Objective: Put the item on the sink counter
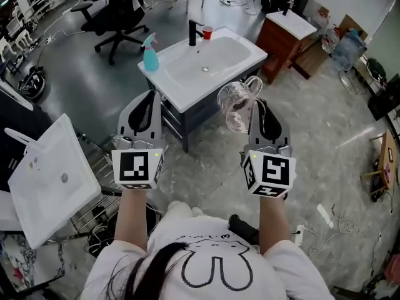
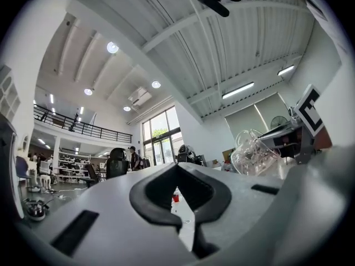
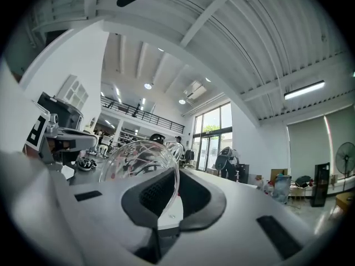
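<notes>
A clear glass mug (image 1: 236,105) with a handle hangs tilted in the air in front of me. My right gripper (image 1: 259,114) is shut on its rim, and the right gripper view has the glass wall (image 3: 141,162) pinched between the dark pads. My left gripper (image 1: 147,108) is level with it on the left, shut and holding nothing. In the left gripper view the mug (image 2: 252,154) shows off to the right of those jaws (image 2: 178,195). The white sink counter (image 1: 181,89) stands on the floor just beyond both grippers, below the mug.
On the counter stand a blue spray bottle (image 1: 150,54), a black faucet (image 1: 194,32) and a red cup (image 1: 207,33). Another white sink (image 1: 50,180) lies on a wire rack at my left. A brown cabinet (image 1: 284,36) is at the back right, and office chairs (image 1: 119,11) at the back left.
</notes>
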`<state>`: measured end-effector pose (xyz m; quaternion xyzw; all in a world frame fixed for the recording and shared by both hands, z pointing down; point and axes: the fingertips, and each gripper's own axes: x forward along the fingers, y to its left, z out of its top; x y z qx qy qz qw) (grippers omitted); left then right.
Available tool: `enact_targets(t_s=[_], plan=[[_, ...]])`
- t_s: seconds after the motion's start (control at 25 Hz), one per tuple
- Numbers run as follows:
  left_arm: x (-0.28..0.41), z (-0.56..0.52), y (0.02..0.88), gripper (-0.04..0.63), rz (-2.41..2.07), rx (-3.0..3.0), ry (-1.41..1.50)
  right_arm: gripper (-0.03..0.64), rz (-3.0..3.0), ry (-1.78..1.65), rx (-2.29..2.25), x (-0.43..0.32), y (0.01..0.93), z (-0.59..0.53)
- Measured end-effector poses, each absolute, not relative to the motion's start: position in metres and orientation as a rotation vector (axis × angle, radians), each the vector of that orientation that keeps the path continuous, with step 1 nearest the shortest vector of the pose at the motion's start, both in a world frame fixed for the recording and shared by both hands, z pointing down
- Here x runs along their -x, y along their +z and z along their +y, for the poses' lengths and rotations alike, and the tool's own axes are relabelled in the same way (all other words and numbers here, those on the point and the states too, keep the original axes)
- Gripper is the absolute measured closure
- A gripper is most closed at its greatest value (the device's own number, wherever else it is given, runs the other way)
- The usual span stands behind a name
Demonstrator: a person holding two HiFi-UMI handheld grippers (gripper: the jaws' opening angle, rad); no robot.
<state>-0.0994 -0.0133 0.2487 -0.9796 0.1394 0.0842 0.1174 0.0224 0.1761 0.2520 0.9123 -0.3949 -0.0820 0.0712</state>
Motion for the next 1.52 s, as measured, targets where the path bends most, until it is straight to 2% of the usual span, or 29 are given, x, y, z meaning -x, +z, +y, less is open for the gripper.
enact_targets(t_s=[0.6, 1.04, 1.52], plan=[[-0.020, -0.108, 0.264, 0.586, 0.470, 2.880, 0.234, 0.575, -1.223, -0.258, -2.713, -0.149, 0.262, 0.088], [-0.121, -0.236, 0.268, 0.586, 0.584, 2.859, 0.219, 0.574, -1.335, -0.221, -2.639, -0.262, 0.271, -0.054], [-0.150, -0.298, 0.294, 0.586, 0.722, 2.833, 0.128, 0.574, -1.490, -0.106, -2.562, -0.313, 0.306, -0.141]])
